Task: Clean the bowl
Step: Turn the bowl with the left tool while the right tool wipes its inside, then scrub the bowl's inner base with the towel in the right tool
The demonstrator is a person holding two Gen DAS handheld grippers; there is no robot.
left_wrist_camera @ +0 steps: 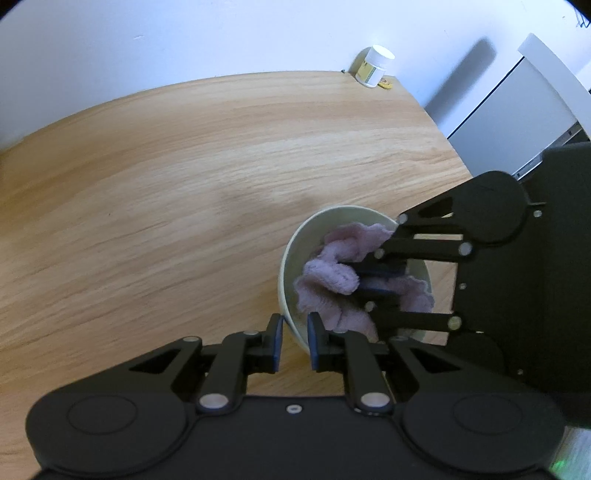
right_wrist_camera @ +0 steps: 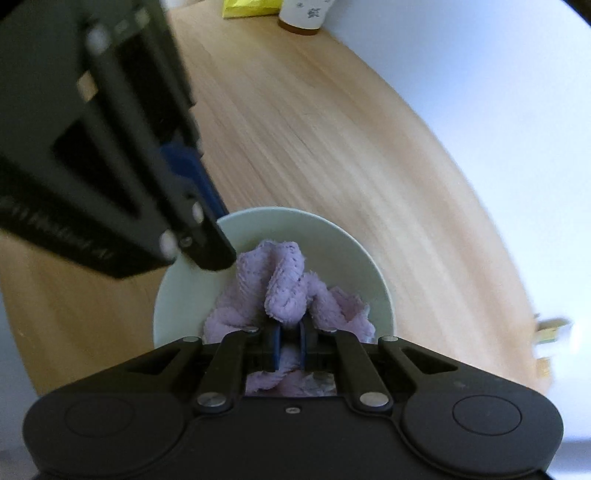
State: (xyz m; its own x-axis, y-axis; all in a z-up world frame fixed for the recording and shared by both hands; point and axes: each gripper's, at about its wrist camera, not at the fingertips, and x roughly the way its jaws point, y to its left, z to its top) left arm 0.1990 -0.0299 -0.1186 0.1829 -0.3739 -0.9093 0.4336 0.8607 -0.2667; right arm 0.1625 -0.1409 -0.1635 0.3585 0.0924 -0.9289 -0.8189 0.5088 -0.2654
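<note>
Jaws of the left gripper (left_wrist_camera: 294, 341) clamp the near rim of the bowl (left_wrist_camera: 291, 251), one blue pad outside the wall, one inside. Jaws of the right gripper (right_wrist_camera: 289, 345) pinch a fold of the cloth (right_wrist_camera: 286, 291), pads nearly together with lilac terry between them.

One bowl, pale green, round, so no long axis; it sits on the wooden table (left_wrist_camera: 166, 192) with its mouth tipped toward the right gripper. One cloth, bunched inside the bowl, its folds standing up along the right gripper's line.

Other items: one white-capped jar (left_wrist_camera: 373, 66) with a yellowish label at the table's far corner, writing too small to read; one white cup (right_wrist_camera: 303, 14) with dark printed marks, illegible; one yellow packet (right_wrist_camera: 251, 9) beside it. Right wrist view is motion-blurred.
</note>
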